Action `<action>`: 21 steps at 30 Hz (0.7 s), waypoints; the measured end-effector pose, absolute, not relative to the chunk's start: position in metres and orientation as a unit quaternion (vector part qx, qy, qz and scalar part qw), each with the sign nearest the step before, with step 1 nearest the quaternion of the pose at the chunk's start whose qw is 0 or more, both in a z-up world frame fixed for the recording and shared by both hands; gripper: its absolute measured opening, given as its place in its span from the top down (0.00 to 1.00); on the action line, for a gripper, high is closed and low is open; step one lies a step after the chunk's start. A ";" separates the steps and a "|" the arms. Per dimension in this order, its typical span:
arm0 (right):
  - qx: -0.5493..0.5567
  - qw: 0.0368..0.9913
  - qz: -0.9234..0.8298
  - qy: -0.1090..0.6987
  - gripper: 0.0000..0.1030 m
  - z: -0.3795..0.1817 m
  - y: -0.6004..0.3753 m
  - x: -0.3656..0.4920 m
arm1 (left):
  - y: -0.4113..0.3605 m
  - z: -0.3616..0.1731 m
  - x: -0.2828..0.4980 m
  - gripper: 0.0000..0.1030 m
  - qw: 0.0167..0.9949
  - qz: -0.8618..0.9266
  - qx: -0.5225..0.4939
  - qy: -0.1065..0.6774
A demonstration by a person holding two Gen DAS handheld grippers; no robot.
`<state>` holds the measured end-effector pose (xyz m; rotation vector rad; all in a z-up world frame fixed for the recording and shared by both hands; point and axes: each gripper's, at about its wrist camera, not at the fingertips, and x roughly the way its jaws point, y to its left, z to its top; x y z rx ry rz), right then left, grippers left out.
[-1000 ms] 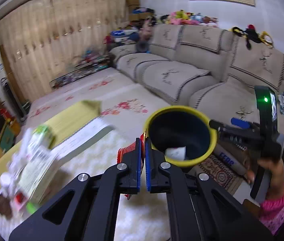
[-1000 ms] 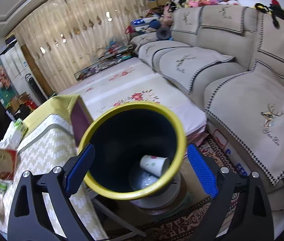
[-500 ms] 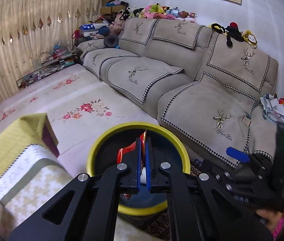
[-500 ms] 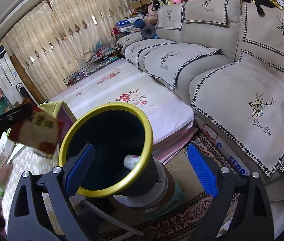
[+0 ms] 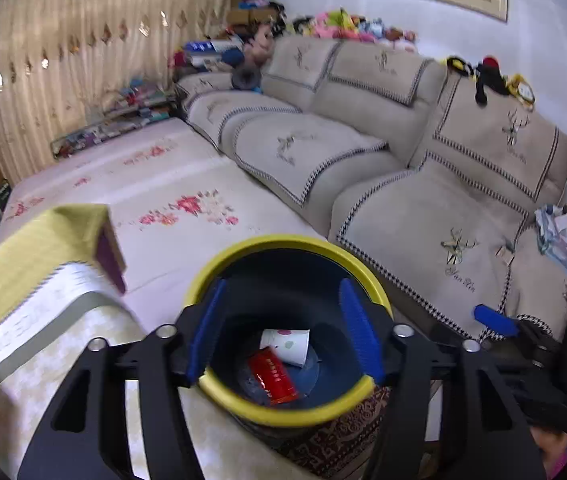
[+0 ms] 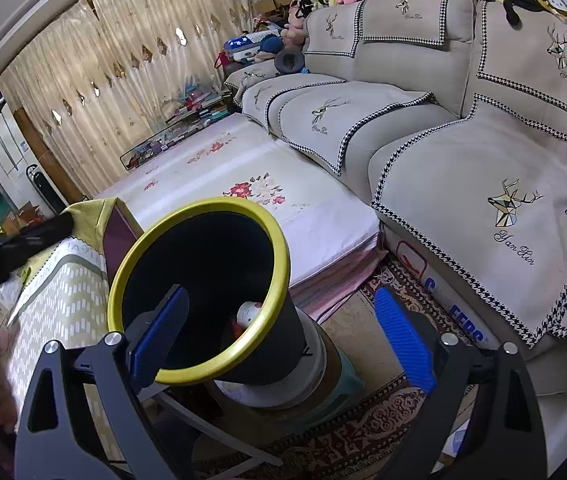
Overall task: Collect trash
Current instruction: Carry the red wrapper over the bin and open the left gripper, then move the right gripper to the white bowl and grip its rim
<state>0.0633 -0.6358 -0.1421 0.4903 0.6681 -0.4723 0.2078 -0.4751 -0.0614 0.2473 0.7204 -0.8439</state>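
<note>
A dark bin with a yellow rim stands right below my left gripper. Its jaws are opening, with nothing between the blue pads. A red wrapper lies on the bin's bottom beside a white paper cup. In the right wrist view the same bin is just in front of my right gripper, which stands open and empty, a little to the bin's right. The cup shows inside. The left gripper's dark arm reaches in from the left edge.
The bin sits on a round stool over a patterned rug. A table with a yellow-white cloth is at the left, a low floral mat behind, and a beige sofa at the right.
My left gripper swung right from the table to above the bin, then opened. The red wrapper it held now lies inside the bin. The right gripper stayed open and hardly moved.
</note>
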 end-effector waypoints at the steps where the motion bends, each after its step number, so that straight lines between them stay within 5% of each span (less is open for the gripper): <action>1: 0.235 0.889 -0.225 0.323 0.13 -0.142 -0.632 0.064 | -0.459 -0.052 0.199 0.31 0.847 -0.398 0.106 0.337; 8: 0.206 0.902 -0.168 0.339 0.12 -0.135 -0.579 0.081 | -0.334 -0.009 0.150 0.18 0.877 -0.348 0.060 0.325; 21: 0.094 0.929 0.025 0.358 0.12 -0.097 -0.373 0.122 | -0.072 0.033 0.067 0.08 0.962 -0.112 0.031 0.248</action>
